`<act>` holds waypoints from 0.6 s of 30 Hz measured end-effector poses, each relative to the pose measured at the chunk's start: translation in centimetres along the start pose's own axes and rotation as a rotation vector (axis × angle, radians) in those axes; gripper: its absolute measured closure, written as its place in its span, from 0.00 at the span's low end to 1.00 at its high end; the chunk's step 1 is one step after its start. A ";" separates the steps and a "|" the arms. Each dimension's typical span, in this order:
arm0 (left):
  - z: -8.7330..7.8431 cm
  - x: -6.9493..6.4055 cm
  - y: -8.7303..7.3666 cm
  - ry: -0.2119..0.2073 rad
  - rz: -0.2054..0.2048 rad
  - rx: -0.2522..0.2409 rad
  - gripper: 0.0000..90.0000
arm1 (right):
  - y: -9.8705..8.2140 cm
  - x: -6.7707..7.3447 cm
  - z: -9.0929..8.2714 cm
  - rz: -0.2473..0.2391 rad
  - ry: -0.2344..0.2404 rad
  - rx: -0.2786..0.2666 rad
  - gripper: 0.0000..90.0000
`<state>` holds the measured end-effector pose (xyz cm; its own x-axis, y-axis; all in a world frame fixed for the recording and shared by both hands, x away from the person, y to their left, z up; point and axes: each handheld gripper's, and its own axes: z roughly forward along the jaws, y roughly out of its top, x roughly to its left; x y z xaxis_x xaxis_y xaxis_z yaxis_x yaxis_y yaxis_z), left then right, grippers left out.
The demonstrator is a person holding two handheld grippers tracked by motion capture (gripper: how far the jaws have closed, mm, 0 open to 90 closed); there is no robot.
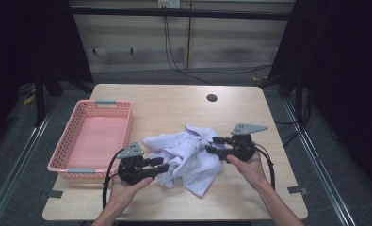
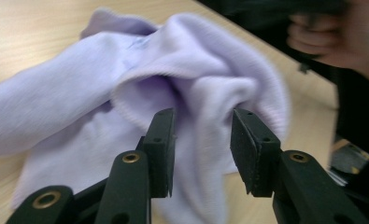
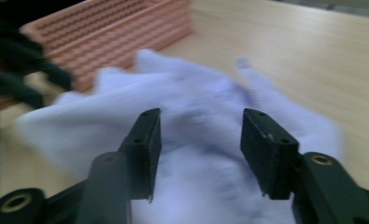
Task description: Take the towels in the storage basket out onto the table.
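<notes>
Light wooden table (image 1: 174,106), on which one crumpled lilac cloth (image 1: 188,157) without legible label is flanked near centre by left gripper (image 1: 161,165) and right gripper (image 1: 213,145), jaws parted and empty, one pink basket (image 1: 77,167) being placed leftward.

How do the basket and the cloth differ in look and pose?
The basket is pink, rigid and perforated, standing upright at the table's left edge; the cloth is pale lilac, soft and crumpled in a heap near the middle. The basket holds nothing; the cloth lies between both open grippers. Both rest on the table.
</notes>
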<state>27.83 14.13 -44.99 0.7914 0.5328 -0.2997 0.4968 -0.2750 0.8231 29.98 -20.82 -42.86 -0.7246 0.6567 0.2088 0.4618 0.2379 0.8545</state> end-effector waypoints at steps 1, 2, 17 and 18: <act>0.5 0.2 -0.2 0.010 0.000 0.012 0.66 | -0.6 2.1 0.3 -0.023 0.078 0.016 0.44; 1.2 0.4 -0.3 0.025 0.008 0.036 0.65 | -0.8 2.8 0.5 -0.036 0.096 0.021 0.41; 1.7 0.4 0.9 0.011 -0.015 -0.050 0.90 | -1.4 4.2 3.7 -0.078 0.084 0.079 0.95; 1.4 0.4 1.0 0.005 -0.013 -0.057 0.85 | -0.8 3.7 2.8 -0.066 0.073 0.047 0.95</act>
<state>29.14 12.95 -44.93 0.7833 0.5400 -0.3079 0.4854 -0.2219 0.8457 28.33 -16.63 -44.11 -0.7891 0.5848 0.1882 0.4339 0.3136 0.8446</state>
